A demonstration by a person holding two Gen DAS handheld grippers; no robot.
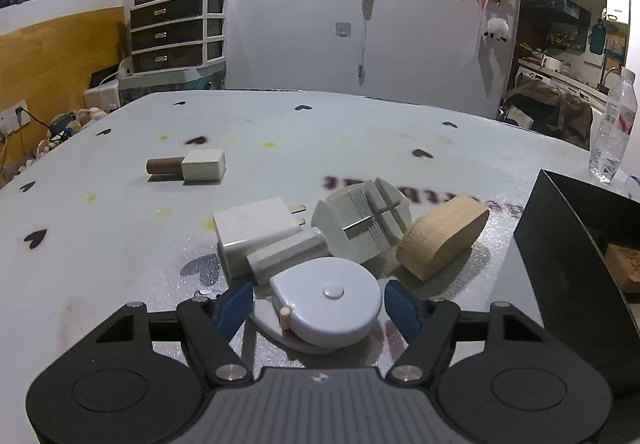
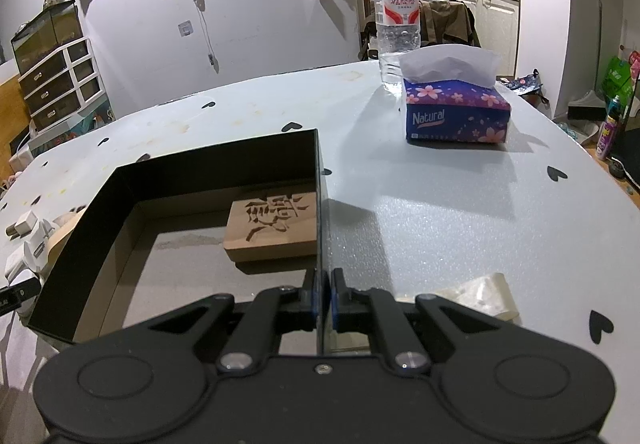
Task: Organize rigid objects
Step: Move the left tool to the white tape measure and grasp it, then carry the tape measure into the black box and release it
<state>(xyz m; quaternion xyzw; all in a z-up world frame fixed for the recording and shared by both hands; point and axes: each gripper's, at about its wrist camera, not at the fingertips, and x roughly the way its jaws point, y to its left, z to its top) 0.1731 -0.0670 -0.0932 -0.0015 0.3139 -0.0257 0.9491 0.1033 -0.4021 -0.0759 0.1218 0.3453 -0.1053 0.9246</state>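
In the left wrist view my left gripper point(image 1: 318, 304) is open, its blue pads on either side of a round grey tape measure point(image 1: 326, 300) on the table, not touching it. Behind it lie a white charger plug point(image 1: 256, 232), a small white adapter point(image 1: 288, 252), a round grooved white tool point(image 1: 362, 222), an oval wooden block point(image 1: 442, 240) and a wood-and-white stamp point(image 1: 188, 166). My right gripper point(image 2: 322, 298) is shut on the right wall of the black box point(image 2: 319, 212). A carved wooden block point(image 2: 272, 228) lies inside the box.
The black box point(image 1: 560, 244) stands right of the left gripper. A water bottle point(image 2: 396, 16) and a blue tissue pack point(image 2: 456, 112) stand at the far right of the table. A translucent plastic piece point(image 2: 484, 294) lies by the right gripper. Drawers point(image 1: 176, 32) stand beyond the table.
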